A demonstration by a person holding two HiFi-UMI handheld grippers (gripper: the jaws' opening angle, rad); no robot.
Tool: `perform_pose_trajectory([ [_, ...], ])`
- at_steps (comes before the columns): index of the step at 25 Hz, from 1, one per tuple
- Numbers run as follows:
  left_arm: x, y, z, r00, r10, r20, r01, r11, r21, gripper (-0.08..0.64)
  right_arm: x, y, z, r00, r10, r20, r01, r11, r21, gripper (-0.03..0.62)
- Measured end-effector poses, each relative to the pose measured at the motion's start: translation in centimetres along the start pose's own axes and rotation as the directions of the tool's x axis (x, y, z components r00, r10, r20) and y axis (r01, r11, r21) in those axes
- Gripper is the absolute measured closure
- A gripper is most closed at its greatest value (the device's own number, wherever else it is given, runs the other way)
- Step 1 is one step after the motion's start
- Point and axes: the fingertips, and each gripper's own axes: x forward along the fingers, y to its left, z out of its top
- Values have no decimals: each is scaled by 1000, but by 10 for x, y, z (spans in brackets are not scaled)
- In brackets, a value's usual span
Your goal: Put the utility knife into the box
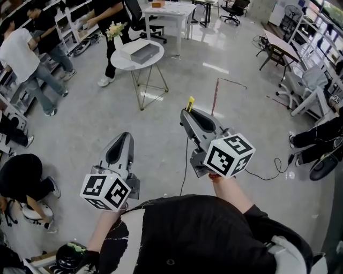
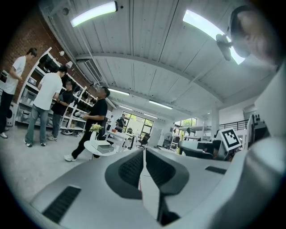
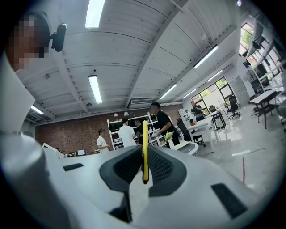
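Note:
A thin yellow utility knife sticks out between the jaws of my right gripper, which is shut on it and held in the air above the floor. In the right gripper view the knife stands edge-on between the black pads. My left gripper is held lower left, shut with nothing in it; its pads meet in the left gripper view. The grey box lies on a small round white table well ahead of both grippers, also visible as the box far off.
A vase of flowers stands on the round table. People stand by shelves at left. A white desk is behind; chairs and tables are at right. A red rod and a black cable lie on the floor.

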Motion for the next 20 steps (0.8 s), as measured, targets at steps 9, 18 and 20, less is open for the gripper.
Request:
perform_pose_trajectory([
  [9,4,37,-11,999,-25,-37,24,999,-21,548,23,-2,-30,998,-53,-26,54,998,20,546],
  [18,57,84,1,1000,5,-31,-6,999,-32,549,94,-33,-27,999,-25,-41,25,1000,7,546],
  [20,79,95,6,1000,14,-19,-15,1000,-27,549,116,-50,-23,999,-17,-47,17,1000,4,546],
])
